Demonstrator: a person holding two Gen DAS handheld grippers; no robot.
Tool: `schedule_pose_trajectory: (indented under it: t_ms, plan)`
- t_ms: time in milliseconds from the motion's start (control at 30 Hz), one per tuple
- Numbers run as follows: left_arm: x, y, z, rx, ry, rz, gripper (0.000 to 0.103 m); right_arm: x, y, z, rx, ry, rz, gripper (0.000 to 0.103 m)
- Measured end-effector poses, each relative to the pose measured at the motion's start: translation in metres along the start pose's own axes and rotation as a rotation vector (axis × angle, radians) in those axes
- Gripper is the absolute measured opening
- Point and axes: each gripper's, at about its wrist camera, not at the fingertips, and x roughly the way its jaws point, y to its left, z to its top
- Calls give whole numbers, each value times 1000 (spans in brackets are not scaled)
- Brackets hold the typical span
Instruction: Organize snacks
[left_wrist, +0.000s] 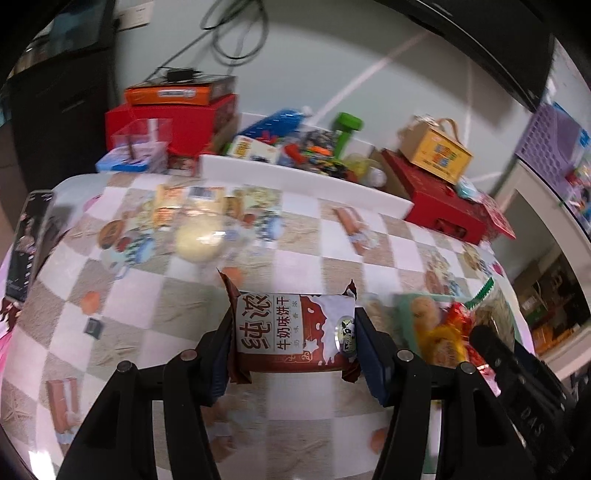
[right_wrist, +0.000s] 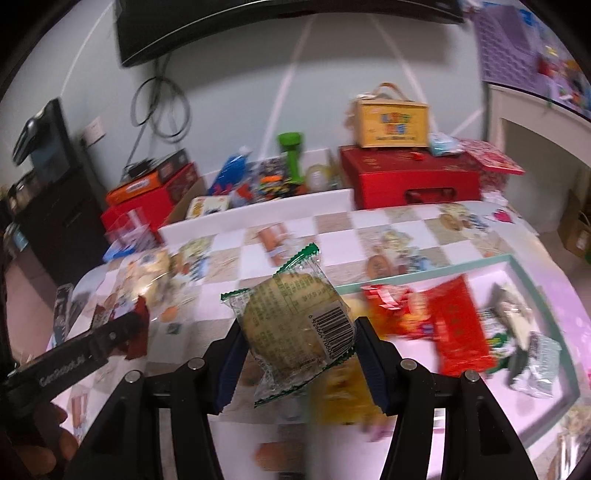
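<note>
My left gripper (left_wrist: 293, 343) is shut on a brown and white milk biscuit packet (left_wrist: 295, 332), held above the checked tablecloth (left_wrist: 166, 295). My right gripper (right_wrist: 297, 350) is shut on a round pastry in a clear, green-edged wrapper (right_wrist: 295, 328). Below and to the right of the pastry lies a pale green tray (right_wrist: 535, 280) with several red and green snack packets (right_wrist: 458, 325). In the left wrist view the right gripper (left_wrist: 491, 343) shows at the right edge over those snacks (left_wrist: 443, 336). In the right wrist view the left gripper (right_wrist: 122, 332) comes in from the left with the brown packet.
More wrapped pastries (left_wrist: 195, 236) lie on the table's far left. A white box (left_wrist: 295, 177) full of toys, red boxes (left_wrist: 177, 125) and a yellow carry box (left_wrist: 436, 147) stand along the back edge. A phone (left_wrist: 29, 240) lies at the left edge. A hand (right_wrist: 55, 443) holds the left gripper.
</note>
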Motion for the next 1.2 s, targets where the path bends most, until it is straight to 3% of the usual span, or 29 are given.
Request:
schedule_pose_trajectory:
  t_ms: [267, 667, 933, 1200]
  plan:
    - [9, -68, -10, 119, 25, -126, 61, -17, -81, 6, 141, -34, -119, 60]
    - [23, -158, -36, 298, 64, -223, 61, -36, -165, 1, 296, -54, -215, 60]
    - [37, -191, -48, 371, 66, -240, 61, -38, -192, -5, 355, -60, -218, 60]
    - [51, -205, -56, 397, 77, -230, 61, -19, -194, -9, 366, -17, -172, 60]
